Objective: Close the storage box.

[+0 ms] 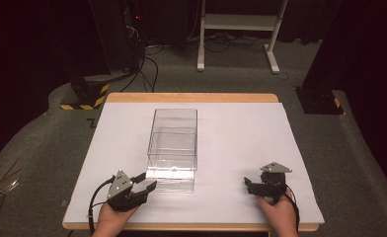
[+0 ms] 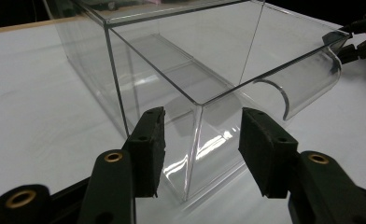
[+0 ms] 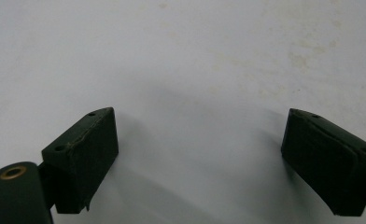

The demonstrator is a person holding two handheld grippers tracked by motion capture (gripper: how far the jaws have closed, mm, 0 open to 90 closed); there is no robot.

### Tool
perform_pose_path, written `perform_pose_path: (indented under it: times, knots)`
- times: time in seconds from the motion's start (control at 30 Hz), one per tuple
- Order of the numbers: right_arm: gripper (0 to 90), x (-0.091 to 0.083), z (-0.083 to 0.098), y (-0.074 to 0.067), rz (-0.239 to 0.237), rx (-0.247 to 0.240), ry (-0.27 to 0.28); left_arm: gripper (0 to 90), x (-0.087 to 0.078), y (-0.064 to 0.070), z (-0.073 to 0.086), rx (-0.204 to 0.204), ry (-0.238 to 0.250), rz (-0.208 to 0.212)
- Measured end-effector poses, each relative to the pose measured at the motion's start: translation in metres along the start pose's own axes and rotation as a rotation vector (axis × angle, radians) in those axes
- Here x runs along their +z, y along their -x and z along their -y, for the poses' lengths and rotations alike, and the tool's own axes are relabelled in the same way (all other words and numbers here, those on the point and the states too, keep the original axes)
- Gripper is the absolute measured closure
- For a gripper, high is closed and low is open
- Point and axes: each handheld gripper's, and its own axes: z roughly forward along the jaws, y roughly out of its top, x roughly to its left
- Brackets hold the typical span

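Inspection from the remote station. The clear box (image 1: 174,143) stands on the white tabletop (image 1: 241,133), a little left of centre, with its long side running away from me. Its walls are see-through, so edges and reflections overlap. In the high view I cannot say for certain where the inner panel ends and the outer wall begins.

The left tongs (image 1: 149,180) sit at the box's near left corner. In the left gripper view, the left tongs (image 2: 202,114) straddle that upright corner edge of the box (image 2: 181,60), one jaw against each adjoining wall. I record them as clenched on the corner. The exact contact of the pads is hard to make out through the glare on the plastic. The bottom of the corner is cut off between the jaws.

A curved clear lip (image 2: 312,79) runs along the near end of the box, and I cannot tell how it is attached.

The right tongs (image 1: 248,185) rest near the front right of the tabletop, well apart from the box. In the right gripper view, the right tongs (image 3: 197,114) are released, with the jaws spread wide over bare white surface.

My left hand (image 1: 113,217) and right hand (image 1: 280,212) are cut off by the bottom edge of the high view. The room behind the tabletop is too dark to read.
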Motion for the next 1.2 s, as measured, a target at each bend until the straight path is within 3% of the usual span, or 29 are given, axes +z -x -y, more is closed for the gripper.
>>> perform_pose_path:
  times: [0.47, 0.87, 0.97, 1.03, 1.2]
  knots:
    - [10.9, 0.0, 0.0, 0.0, -0.001, 0.0, 0.0, 51.5, 0.005, -0.002, -0.005, 0.042, -0.017, -0.023]
    - [11.0, 0.0, 0.0, 0.0, -0.002, 0.0, 0.0, 52.0, 0.018, -0.01, -0.011, 0.024, -0.013, -0.037]
    - [11.0, 0.0, 0.0, 0.0, -0.001, 0.0, 0.001, 44.5, 0.02, -0.011, -0.01, 0.008, -0.004, -0.048]
    - [11.0, 0.0, 0.0, 0.0, -0.001, 0.0, 0.001, 36.7, 0.022, -0.01, -0.009, -0.003, -0.002, -0.088]
    - [11.0, 0.0, 0.0, 0.0, -0.001, 0.0, 0.0, 24.4, 0.027, -0.011, -0.012, -0.018, -0.016, -0.099]
